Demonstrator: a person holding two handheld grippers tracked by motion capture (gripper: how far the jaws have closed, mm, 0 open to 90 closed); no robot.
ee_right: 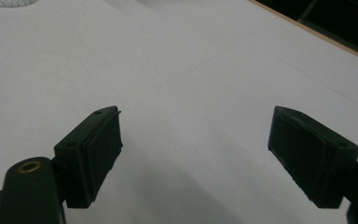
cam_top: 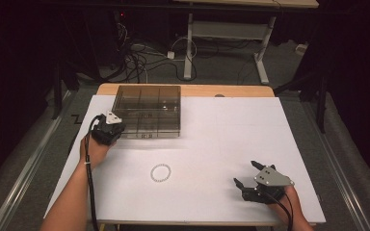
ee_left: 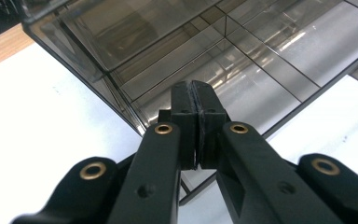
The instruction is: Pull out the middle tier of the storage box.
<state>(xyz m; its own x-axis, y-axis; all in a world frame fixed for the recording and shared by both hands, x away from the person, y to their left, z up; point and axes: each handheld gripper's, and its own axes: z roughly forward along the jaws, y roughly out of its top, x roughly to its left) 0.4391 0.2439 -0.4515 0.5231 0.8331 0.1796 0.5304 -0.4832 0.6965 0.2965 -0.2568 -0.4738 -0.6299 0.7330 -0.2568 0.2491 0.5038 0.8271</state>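
Observation:
A smoky see-through box [cam_top: 147, 110] with several compartments stands at the back left of the white table cover [cam_top: 231, 139]. My left gripper [cam_top: 119, 129] sits at the box's front left corner. In the left gripper view its jaws [ee_left: 196, 93] are pressed together right over the front rim of the box [ee_left: 270, 60]; I cannot tell whether a thin edge lies between the pads. A small ring of white beads [cam_top: 160, 173] lies on the cover near the front middle. My right gripper [cam_top: 247, 174] rests at the front right, open, with only bare cover between its pads [ee_right: 193, 154].
The wooden table edge [cam_top: 188, 89] shows behind the box. Cables [cam_top: 135, 60] and the legs of another table [cam_top: 189, 53] stand on the floor beyond. Bare white cover stretches between the box and the right gripper.

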